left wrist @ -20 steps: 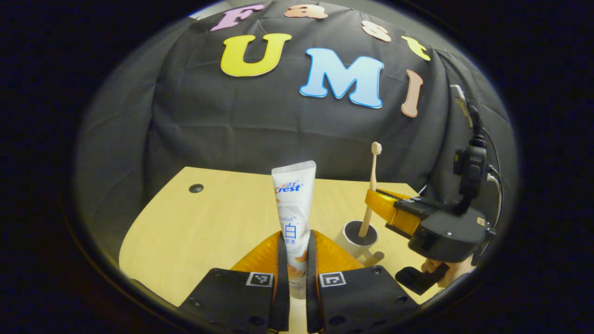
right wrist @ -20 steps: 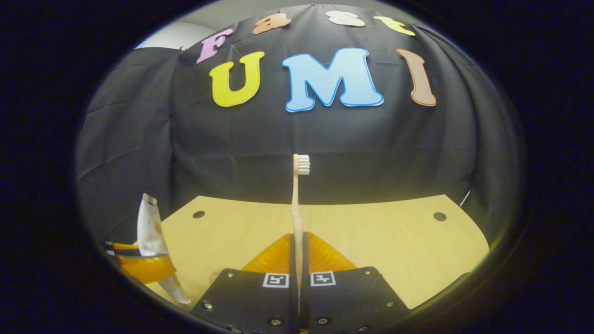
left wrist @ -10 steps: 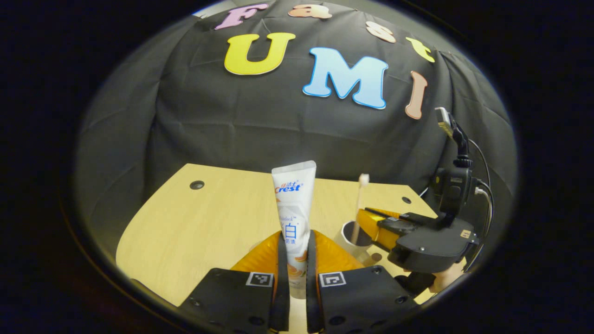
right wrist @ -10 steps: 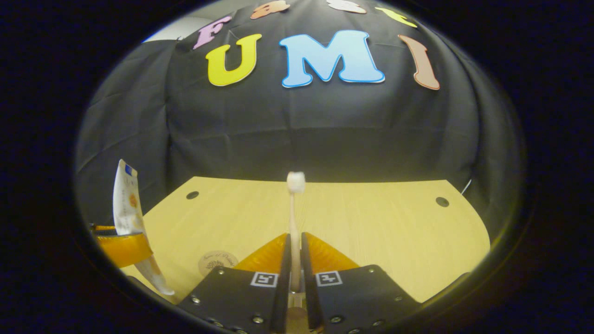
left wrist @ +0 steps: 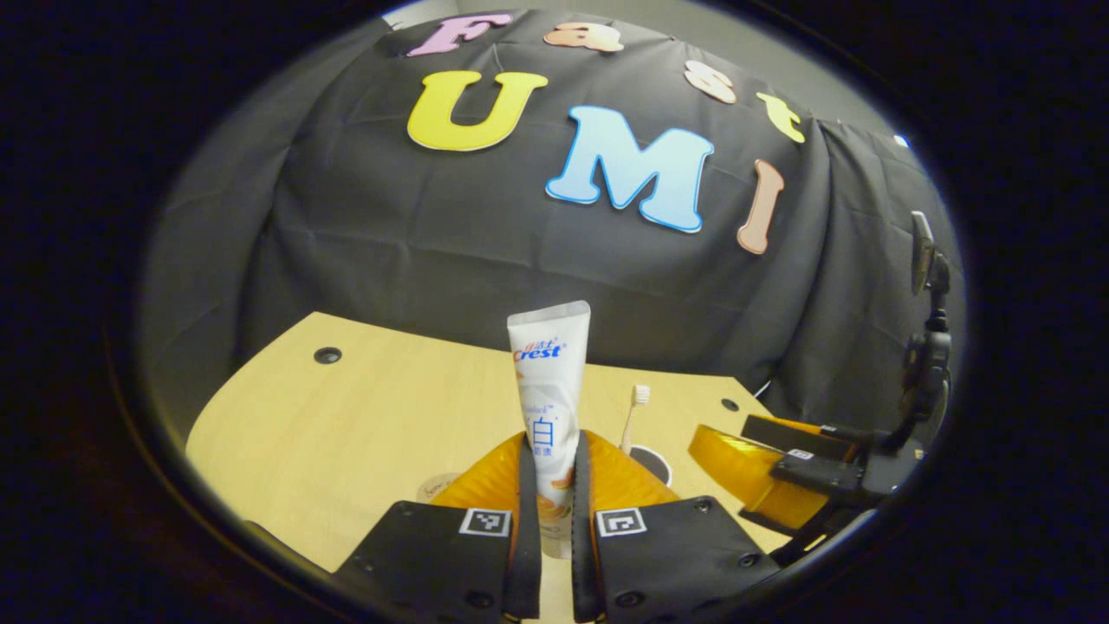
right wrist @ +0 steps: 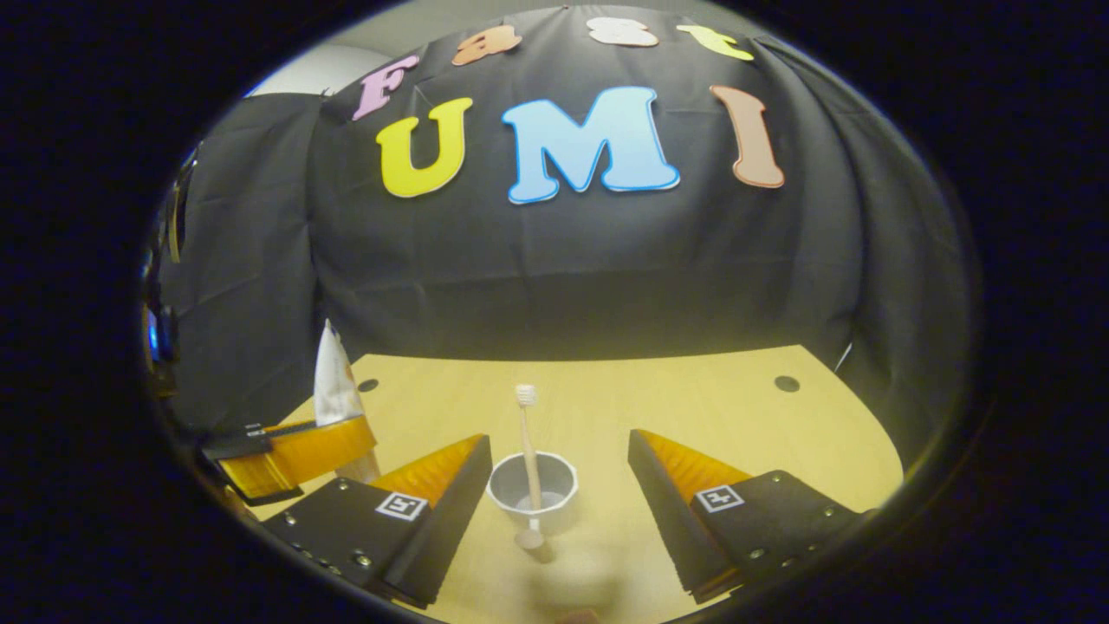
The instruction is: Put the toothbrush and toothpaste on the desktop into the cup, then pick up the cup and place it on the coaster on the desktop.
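Released since the earlier frame, the pale slim plastic toothbrush now stands in the small white round cup, and the right tool has spread wide and drawn back.

On the light wooden bench, the left tool grips the white toothpaste tube upright, cap down, likely so it drops straight into the cup; the round coaster lies near its fingers.

White toothpaste tube upright above desk, pale toothbrush standing bristles-up in white cup, round coaster partly visible on desk
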`<state>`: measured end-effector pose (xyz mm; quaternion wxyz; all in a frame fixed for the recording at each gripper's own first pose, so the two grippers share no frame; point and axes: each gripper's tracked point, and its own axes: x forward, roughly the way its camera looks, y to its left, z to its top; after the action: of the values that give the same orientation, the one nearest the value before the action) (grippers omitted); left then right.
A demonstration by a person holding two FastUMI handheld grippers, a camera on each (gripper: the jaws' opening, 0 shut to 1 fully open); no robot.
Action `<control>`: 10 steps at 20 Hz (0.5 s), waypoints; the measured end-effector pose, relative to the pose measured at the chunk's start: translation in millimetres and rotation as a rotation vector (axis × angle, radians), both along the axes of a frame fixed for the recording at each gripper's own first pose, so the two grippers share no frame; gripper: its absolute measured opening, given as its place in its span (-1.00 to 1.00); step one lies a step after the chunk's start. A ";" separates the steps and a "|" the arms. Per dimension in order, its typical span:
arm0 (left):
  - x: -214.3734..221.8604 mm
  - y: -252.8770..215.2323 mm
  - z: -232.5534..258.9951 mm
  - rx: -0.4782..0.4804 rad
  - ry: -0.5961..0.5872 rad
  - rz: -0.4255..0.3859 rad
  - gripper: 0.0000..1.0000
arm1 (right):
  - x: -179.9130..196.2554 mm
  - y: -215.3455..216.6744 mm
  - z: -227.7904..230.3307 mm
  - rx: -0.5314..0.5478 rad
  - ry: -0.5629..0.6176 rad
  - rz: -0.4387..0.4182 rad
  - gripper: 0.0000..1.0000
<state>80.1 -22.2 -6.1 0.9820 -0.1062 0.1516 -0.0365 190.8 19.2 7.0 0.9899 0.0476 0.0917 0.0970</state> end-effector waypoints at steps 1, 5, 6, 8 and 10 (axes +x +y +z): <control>4.3 -3.7 0.8 -0.007 -0.011 -0.008 -0.54 | -6.8 -8.9 5.9 0.005 -0.012 -0.015 0.92; 29.5 -26.3 11.0 -0.035 -0.086 -0.080 -0.57 | -38.0 -47.2 20.7 -0.008 -0.033 -0.102 0.93; 34.5 -32.0 11.4 -0.046 -0.103 -0.098 -0.58 | -45.3 -52.7 21.7 -0.007 -0.032 -0.117 0.93; 45.3 -43.4 12.8 -0.070 -0.130 -0.136 -0.60 | -58.2 -62.2 22.7 -0.011 -0.031 -0.150 0.93; 55.0 -56.4 15.1 -0.084 -0.158 -0.175 -0.58 | -70.8 -70.4 21.4 -0.014 -0.022 -0.179 0.93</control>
<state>135.1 -78.6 9.0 0.9787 -0.1302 0.0807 -0.1365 120.0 -51.2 28.5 0.9959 0.0475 0.0770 0.0080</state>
